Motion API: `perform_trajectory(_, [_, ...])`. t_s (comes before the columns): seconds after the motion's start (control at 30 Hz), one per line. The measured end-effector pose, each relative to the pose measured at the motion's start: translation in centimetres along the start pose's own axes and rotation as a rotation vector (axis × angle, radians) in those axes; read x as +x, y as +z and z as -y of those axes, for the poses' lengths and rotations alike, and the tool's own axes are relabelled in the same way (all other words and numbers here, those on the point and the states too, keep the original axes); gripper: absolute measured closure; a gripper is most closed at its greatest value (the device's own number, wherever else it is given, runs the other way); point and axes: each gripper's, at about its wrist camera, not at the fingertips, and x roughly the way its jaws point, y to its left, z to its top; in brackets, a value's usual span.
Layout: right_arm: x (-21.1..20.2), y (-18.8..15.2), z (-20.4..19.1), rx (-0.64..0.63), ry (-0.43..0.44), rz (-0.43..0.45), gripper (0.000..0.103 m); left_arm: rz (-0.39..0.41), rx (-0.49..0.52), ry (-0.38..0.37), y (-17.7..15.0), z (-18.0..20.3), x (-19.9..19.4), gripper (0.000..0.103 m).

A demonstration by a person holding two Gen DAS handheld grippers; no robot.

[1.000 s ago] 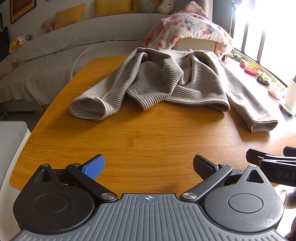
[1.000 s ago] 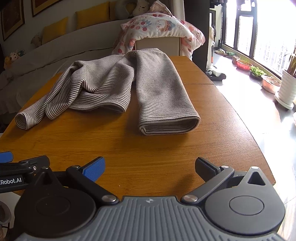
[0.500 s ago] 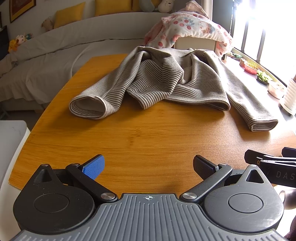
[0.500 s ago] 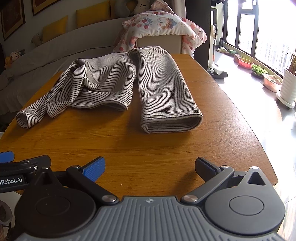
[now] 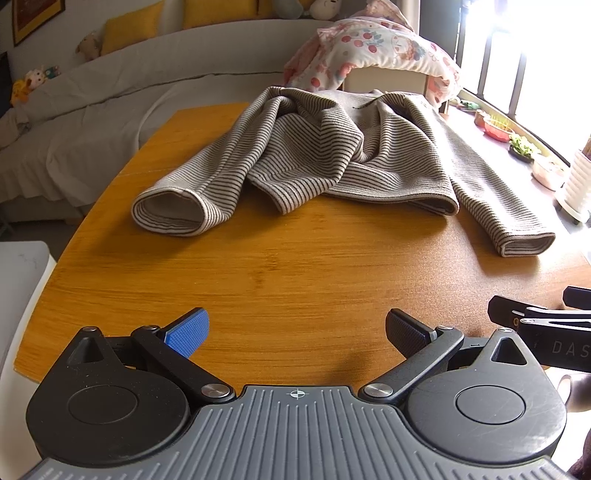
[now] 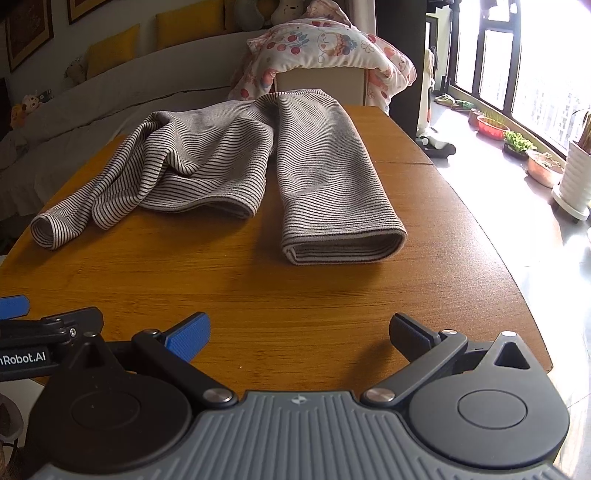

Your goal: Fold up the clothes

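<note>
1. A grey sofa (image 5: 85, 122) with yellow cushions (image 5: 129, 26) stands beyond the left edge of a wooden surface (image 5: 295, 266). Small soft toys sit on the sofa's back.
2. The left gripper (image 5: 297, 330) hovers over the near edge of the surface, towards its left corner. Its jaws are spread wide and hold nothing. One finger pad is blue (image 5: 188, 332), the other black.
3. A striped grey sweater (image 5: 332, 155) lies crumpled across the middle and far part of the surface. Its body is bunched in loose folds.
4. The sweater's left sleeve (image 5: 177, 206) runs towards the left edge, and its open cuff faces the near side.
5. The sweater's right sleeve (image 6: 332, 184) lies straight, running from the far edge towards the near edge, close to the right edge. Its cuff end rests flat on the wood, well apart from both grippers.
6. The right gripper (image 6: 299, 334) hovers over the near edge, just beside the left gripper. Its jaws are also spread wide and empty, and its pads likewise are one blue, one black.
7. A floral quilt (image 6: 325, 40) drapes over a chair back at the far edge of the surface.
8. Potted plants (image 6: 517, 142) and a white ribbed pot (image 6: 574, 184) line the bright window on the right.
</note>
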Motion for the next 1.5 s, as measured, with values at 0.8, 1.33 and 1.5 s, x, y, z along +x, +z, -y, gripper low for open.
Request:
perform_trajectory(0.8, [18.4, 17.2, -0.2, 0.49, 0.6, -0.061, 0.0, -0.045, 0.1, -0.127, 13.4, -4.3, 4.8, 0.0])
perform_trajectory(1.33, [6.2, 6.0, 5.9, 0.18, 0.552, -0.102, 0.0, -0.034, 0.271, -0.437, 10.1, -2.5, 1.7, 0.0])
perform_trajectory(1.5, [7.0, 6.1, 5.1, 0.206, 0.526, -0.049, 0.0, 0.018, 0.319, -0.392, 9.0, -1.1, 2.8, 0.0])
